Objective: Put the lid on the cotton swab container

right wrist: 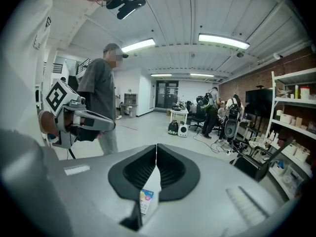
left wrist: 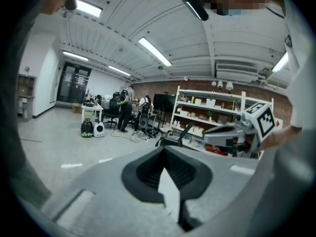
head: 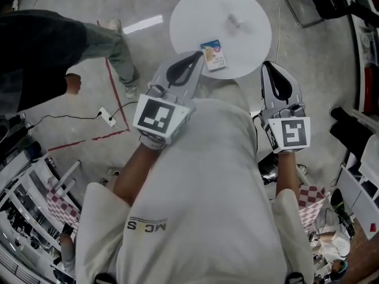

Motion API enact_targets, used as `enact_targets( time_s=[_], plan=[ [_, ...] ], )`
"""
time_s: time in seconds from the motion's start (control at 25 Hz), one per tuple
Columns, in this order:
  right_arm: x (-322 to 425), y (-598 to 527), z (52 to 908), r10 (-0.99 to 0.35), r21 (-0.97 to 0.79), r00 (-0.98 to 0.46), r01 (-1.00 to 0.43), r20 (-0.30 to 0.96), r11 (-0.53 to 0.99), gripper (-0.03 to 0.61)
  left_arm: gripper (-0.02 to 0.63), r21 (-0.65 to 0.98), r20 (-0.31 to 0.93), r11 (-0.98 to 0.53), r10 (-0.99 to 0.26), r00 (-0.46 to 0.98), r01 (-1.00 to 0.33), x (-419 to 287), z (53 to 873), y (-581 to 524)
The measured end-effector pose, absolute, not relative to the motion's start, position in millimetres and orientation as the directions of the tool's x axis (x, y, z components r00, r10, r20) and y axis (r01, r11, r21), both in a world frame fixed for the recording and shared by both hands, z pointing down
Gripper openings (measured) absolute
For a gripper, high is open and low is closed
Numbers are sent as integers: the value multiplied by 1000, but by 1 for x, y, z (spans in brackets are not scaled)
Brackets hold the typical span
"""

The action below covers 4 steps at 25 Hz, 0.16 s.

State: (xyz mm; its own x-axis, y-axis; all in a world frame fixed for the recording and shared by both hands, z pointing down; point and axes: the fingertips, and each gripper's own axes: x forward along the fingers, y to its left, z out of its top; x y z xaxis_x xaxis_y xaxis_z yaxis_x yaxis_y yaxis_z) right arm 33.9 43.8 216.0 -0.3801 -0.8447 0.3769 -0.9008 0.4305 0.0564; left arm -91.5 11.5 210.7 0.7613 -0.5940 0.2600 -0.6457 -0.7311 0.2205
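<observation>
The cotton swab container (head: 213, 55), a small box with a blue and cream label, lies at the near edge of the round white table (head: 237, 5). A small clear object (head: 233, 21), possibly the lid, rests farther back on the table. My left gripper (head: 197, 56) is held up just left of the container, jaws shut and empty (left wrist: 165, 149). My right gripper (head: 267, 65) hovers beside the table's right edge, also shut on nothing (right wrist: 156, 146). A strip of the container's label (right wrist: 145, 200) shows through the gap behind the right jaws.
A person in a dark top (head: 35, 52) stands to the left, seen also in the right gripper view as a person (right wrist: 101, 98). Red tape (head: 115, 96) and a power strip (head: 106, 117) lie on the floor. Shelving (left wrist: 217, 115) and a chair frame (head: 296, 5) border the area.
</observation>
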Motion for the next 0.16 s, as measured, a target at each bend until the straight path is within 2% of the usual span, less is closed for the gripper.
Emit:
enact_targets(
  time_s=[0.16],
  plan=[
    [36, 51, 215, -841, 55, -386, -898, 379, 437, -9, 0, 220, 277, -736, -583, 764, -641, -87, 214, 19]
  ],
)
